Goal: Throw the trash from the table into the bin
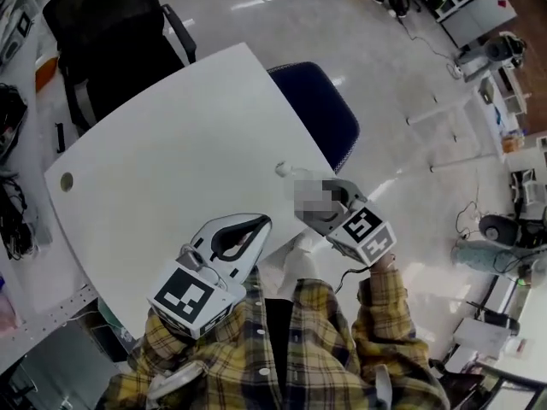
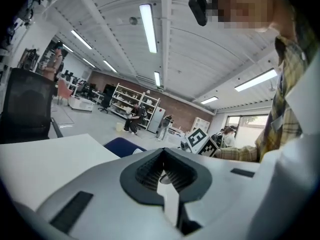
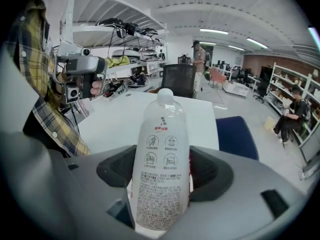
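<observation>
My right gripper [image 1: 318, 205] is shut on a clear plastic bottle [image 1: 284, 170] with a white printed label, held just past the right edge of the white table [image 1: 171, 152]. In the right gripper view the bottle [image 3: 162, 169] stands upright between the dark pads [image 3: 212, 171], cap at the top. My left gripper [image 1: 261, 225] hovers over the table's near edge, shut, with nothing in it. The left gripper view shows its jaws [image 2: 164, 170] closed and empty. No bin is in view.
A blue chair [image 1: 320, 114] stands tucked at the table's far right side and a black office chair [image 1: 102, 32] at its far left. A cable hole [image 1: 66, 181] marks the table's left corner. Cluttered desks and cables line the left.
</observation>
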The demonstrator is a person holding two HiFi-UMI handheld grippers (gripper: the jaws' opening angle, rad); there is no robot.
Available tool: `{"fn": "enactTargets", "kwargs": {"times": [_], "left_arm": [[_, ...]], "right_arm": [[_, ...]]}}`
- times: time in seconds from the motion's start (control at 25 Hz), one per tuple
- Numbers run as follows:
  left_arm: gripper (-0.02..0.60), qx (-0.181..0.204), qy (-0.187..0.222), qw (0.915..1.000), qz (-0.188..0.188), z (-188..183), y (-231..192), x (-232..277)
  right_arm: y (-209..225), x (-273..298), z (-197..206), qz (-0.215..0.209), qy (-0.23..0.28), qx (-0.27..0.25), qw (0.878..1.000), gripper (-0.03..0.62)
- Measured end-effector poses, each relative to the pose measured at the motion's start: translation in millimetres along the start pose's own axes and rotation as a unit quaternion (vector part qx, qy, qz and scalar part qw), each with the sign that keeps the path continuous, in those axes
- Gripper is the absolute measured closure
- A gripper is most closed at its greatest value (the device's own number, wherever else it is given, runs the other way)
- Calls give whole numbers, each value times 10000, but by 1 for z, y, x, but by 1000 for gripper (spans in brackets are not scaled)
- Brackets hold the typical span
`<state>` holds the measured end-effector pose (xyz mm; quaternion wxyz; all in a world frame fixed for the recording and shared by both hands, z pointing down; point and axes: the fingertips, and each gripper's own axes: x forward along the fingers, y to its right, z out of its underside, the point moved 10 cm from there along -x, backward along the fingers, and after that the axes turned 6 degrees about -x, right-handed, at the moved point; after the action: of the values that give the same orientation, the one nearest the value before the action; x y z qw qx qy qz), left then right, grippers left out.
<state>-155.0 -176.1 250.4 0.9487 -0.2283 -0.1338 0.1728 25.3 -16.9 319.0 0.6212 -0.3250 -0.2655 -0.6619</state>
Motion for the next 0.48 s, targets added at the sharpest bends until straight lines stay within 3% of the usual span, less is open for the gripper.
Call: {"fn": "enactTargets", "kwargs": {"times": [0.24, 0.48], "left_arm": [[574, 205, -80, 9994, 249, -12, 30, 65], [574, 400, -22, 9991, 144, 0, 75, 139]], "right_arm": [[37, -56, 53, 443, 201, 462, 9977, 289], [83, -98, 117, 479, 607, 621, 9951, 289]]}}
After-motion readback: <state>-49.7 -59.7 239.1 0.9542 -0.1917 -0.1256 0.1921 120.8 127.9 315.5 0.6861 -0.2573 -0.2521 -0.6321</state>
